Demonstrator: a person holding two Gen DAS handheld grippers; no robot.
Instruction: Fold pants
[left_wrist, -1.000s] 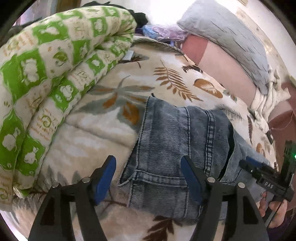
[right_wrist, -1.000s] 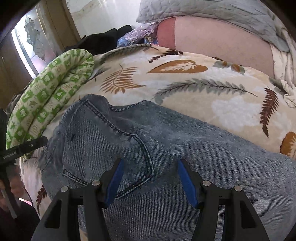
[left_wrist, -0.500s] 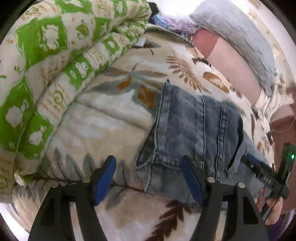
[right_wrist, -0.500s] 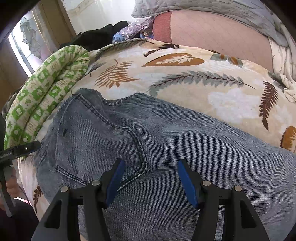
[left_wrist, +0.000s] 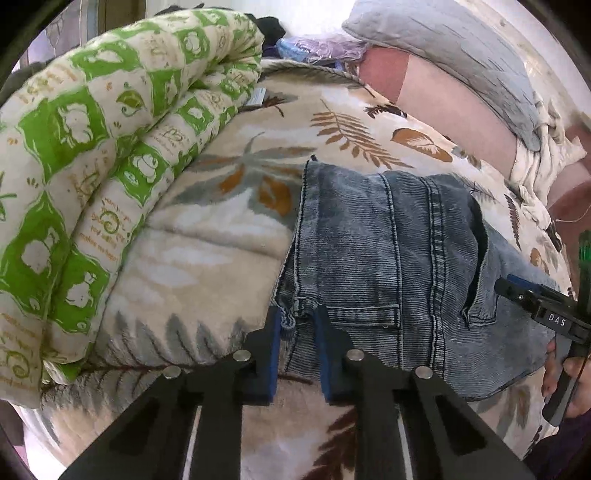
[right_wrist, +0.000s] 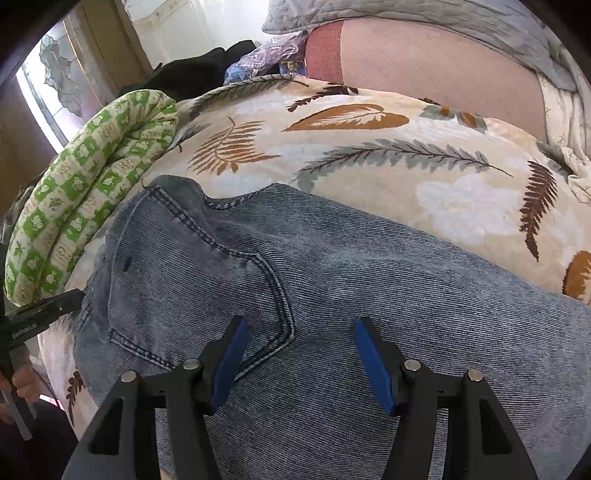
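Jeans lay flat on the leaf-print blanket, waistband end toward me, beside a rolled green quilt. My left gripper had just been closing, and its blue pads pinched the near corner of the waistband, only a small bunch of denim between them. My right gripper hung over the seat of the jeans near the back pocket, fingers apart, nothing held, not clearly touching the cloth.

Risks as I judged them:
- Left bite looked shallow (hem edge only); a quick lift could pull the corner free.
- Pads might have caught one layer alone, so the fold would drag the top layer and leave the under one bunched.
- Blanket pile sat right under the pads; I could not tell whether any was nipped too.
- With the right side ungripped, lifting left alone would skew the fold.
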